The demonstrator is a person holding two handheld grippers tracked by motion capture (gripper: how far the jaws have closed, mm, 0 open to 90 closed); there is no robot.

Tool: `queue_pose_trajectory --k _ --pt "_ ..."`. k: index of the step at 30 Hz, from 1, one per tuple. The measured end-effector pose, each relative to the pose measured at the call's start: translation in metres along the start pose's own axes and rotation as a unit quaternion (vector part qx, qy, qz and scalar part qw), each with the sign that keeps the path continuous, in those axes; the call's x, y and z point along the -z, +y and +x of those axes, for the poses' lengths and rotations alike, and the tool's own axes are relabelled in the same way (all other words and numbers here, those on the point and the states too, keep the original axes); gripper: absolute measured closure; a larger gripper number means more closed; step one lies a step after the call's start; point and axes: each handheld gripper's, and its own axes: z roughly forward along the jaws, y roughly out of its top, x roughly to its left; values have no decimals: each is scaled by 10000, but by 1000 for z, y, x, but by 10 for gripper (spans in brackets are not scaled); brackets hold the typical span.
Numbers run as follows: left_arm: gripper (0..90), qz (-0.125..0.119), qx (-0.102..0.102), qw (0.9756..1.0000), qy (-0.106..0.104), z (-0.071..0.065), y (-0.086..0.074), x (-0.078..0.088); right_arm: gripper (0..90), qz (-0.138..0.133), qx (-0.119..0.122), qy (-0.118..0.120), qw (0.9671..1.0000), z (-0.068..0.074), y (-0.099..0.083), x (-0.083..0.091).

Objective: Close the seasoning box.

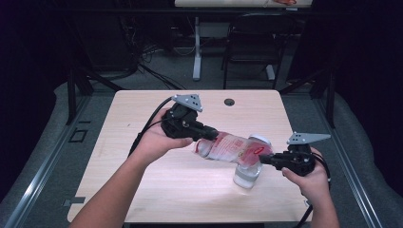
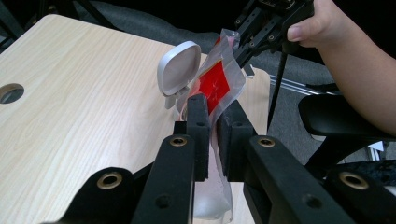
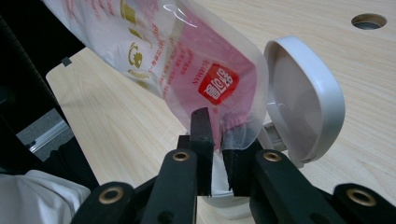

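Item: soft clear plastic pouch [image 1: 230, 147], glossy, printed red and pink with gold lettering, stretched between our two grippers above the pale wood-grain table [image 1: 142, 142]. We pinch one crinkled end in the left gripper [image 2: 214, 122], its black foam-padded jaws pressed on the film. We clamp the opposite edge in the right gripper [image 3: 215, 140]. Just beneath the right gripper's jaws stands a clear container [image 1: 247, 175] with a rounded white flip lid [image 3: 303, 98] hinged open.

This looks like a lab or recording studio. Black curtains [image 1: 28, 57] enclose a pale wooden tabletop [image 1: 142, 190], and loose cables [image 1: 147, 61] trail over grey carpet beside an office chair [image 1: 252, 42].
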Motion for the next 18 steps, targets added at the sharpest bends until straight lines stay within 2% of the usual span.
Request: queue_pose_trajectory --k 18 --pt "843 -25 7 10000 -9 1 0 -1 829 -26 -64 -57 10000 -3 -1 -6"
